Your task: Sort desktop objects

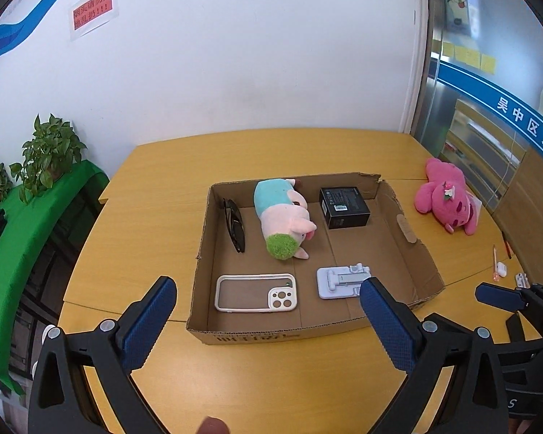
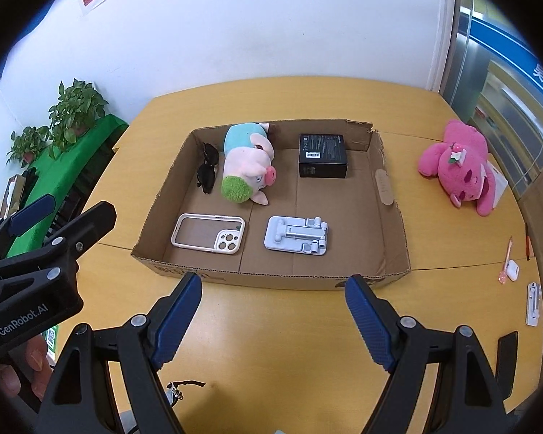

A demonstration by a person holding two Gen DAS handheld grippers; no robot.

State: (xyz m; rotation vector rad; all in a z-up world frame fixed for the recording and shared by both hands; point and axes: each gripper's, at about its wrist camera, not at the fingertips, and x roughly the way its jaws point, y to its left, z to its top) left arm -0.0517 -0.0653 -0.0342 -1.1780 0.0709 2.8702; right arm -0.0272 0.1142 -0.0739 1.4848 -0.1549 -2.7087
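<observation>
A shallow cardboard box (image 1: 398,217) (image 2: 383,188) sits mid-table. Inside it lie a pig plush (image 1: 282,213) (image 2: 248,166), black sunglasses (image 1: 235,226) (image 2: 208,171), a small black carton (image 1: 344,206) (image 2: 322,155), a white phone case (image 1: 255,293) (image 2: 208,233) and a white folding phone stand (image 1: 340,280) (image 2: 297,235). A pink bear plush (image 1: 447,195) (image 2: 459,166) lies on the table to the box's right. My left gripper (image 1: 268,287) hovers open above the box's near left corner. My right gripper (image 2: 274,282) hangs open before the box's front wall, holding nothing.
By the table's right edge lie a pink pen (image 2: 505,264), a white earbud case (image 2: 513,269) and a small white stand (image 2: 534,303). Potted plants (image 2: 76,108) stand on a green-covered shelf at the left. A white wall backs the yellow table (image 2: 289,343).
</observation>
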